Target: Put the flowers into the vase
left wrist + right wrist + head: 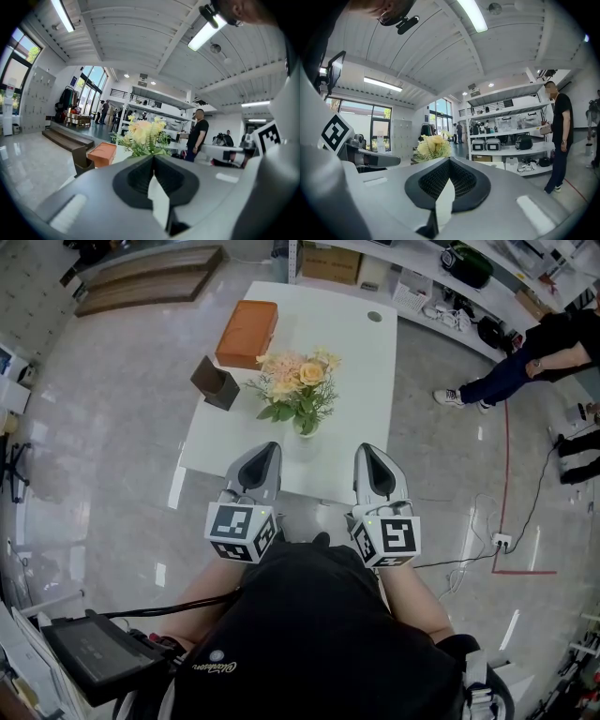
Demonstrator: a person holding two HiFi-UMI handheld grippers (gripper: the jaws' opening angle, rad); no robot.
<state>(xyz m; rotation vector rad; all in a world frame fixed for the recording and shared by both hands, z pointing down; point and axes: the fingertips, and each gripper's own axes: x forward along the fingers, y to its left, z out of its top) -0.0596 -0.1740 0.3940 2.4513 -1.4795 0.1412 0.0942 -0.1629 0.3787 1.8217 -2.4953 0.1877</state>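
Looking at this, you've got both tools hanging back at the near edge of the table (361, 352), and neither one is carrying anything. The left gripper (271, 448) has its jaws pressed together with nothing between them, and the right gripper (367, 452) is the same deal.

The flowers (298, 381) are at your 12 o'clock, roughly mid-table. They look like they're already standing in the vase (307, 426), so I'd guess the job is done or very nearly.

What could go wrong if you go back in to tidy:

- The bunch spreads a lot wider than the little vase under it, so it looks top-heavy. Nudge a stem or leaf with closed jaws and the whole thing could tip.
- Jaws that are together can only poke, not grab. Open them before you get near.
- The dark box (217, 382) sits at the bouquet's 9 o'clock and the orange box (247, 332) at its 11 o'clock. Swing in from that side and your left tool could clip one.
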